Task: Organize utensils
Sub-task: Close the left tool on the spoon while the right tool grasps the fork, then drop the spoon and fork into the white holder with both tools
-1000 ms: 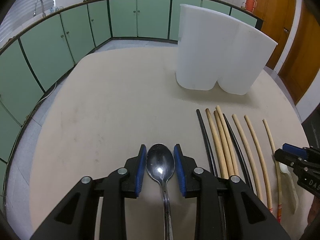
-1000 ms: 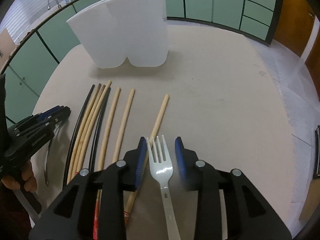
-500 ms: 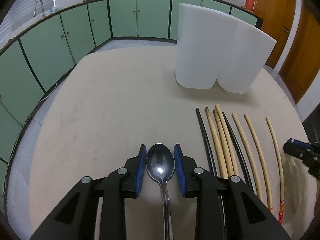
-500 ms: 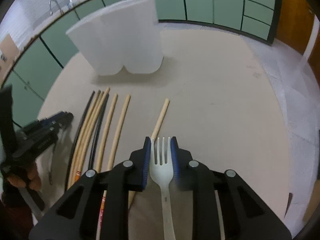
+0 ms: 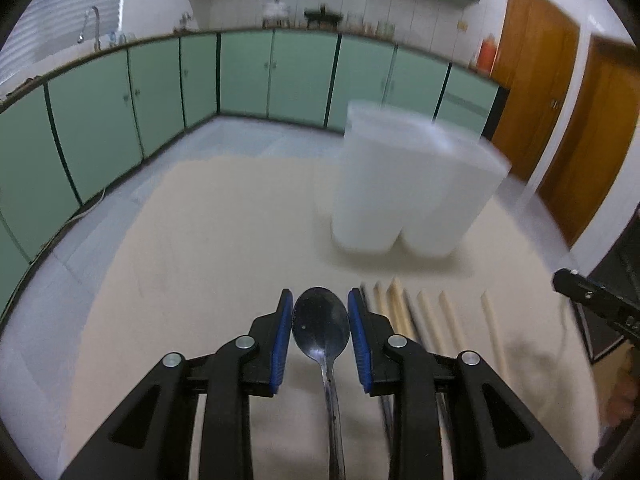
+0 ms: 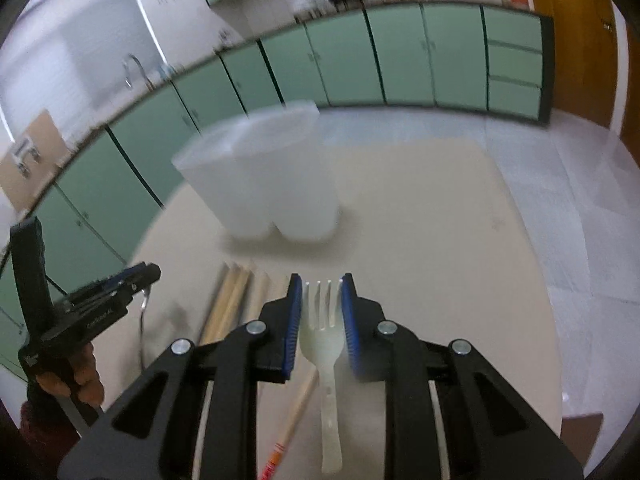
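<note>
Left wrist view gives me the spoon [image 5: 320, 322] sitting between my left gripper [image 5: 320, 320] pads, bowl forward, handle running straight back under the camera. The blue pads touch the bowl on both sides, so I read the left gripper as clamped on the spoon. Both cameras look raised off the table [image 5: 200, 240], and both grippers appear to carry their pieces clear of it.

What the coming move turns on is the holder [image 5: 408, 192], the white two-lobed tub. From the left gripper it lies ahead and to the right, well apart, and it stands upright with its opening at the top. The spoon's long axis runs along the fingers, roughly level, so I judge I would have to tip it toward vertical before it can drop in.

In the right wrist view the fork [image 6: 322, 320] is pinched between the right gripper [image 6: 320, 316] pads, tines forward, handle trailing back toward me. From here the holder [image 6: 264, 184] lies ahead and to the left. I cannot tell which hand is nearer to it.

The chopsticks [image 5: 424, 316] lie on the table between the two grippers, their long axes pointing toward the holder. I can see the left gripper off to the left in the right view.
</note>
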A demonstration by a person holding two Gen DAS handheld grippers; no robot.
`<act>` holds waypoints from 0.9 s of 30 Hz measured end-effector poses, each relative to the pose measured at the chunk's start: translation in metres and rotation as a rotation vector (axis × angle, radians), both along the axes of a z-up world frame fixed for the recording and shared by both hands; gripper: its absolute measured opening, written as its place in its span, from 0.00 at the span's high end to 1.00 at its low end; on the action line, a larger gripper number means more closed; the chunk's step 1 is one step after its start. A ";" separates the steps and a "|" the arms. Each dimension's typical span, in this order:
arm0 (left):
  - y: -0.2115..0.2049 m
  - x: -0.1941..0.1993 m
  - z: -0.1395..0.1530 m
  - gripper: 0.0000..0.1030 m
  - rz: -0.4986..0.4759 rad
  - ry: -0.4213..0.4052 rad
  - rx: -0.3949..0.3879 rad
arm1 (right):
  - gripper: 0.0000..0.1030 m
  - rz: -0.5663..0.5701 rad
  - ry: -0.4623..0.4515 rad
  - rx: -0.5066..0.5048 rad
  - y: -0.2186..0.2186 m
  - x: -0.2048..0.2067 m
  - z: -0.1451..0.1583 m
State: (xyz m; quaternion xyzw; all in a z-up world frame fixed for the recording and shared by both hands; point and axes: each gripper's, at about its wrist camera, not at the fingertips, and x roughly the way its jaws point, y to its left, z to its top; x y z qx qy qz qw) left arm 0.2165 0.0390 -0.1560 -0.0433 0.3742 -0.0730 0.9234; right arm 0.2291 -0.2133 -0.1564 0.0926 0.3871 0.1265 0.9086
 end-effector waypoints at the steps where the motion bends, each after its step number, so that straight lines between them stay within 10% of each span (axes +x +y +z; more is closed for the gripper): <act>1: 0.003 -0.004 0.008 0.73 -0.002 -0.032 -0.022 | 0.81 0.001 -0.025 0.017 0.000 0.000 0.005; 27: 0.004 0.016 0.147 0.73 -0.027 -0.441 -0.086 | 0.81 0.066 -0.383 0.080 0.000 0.071 0.115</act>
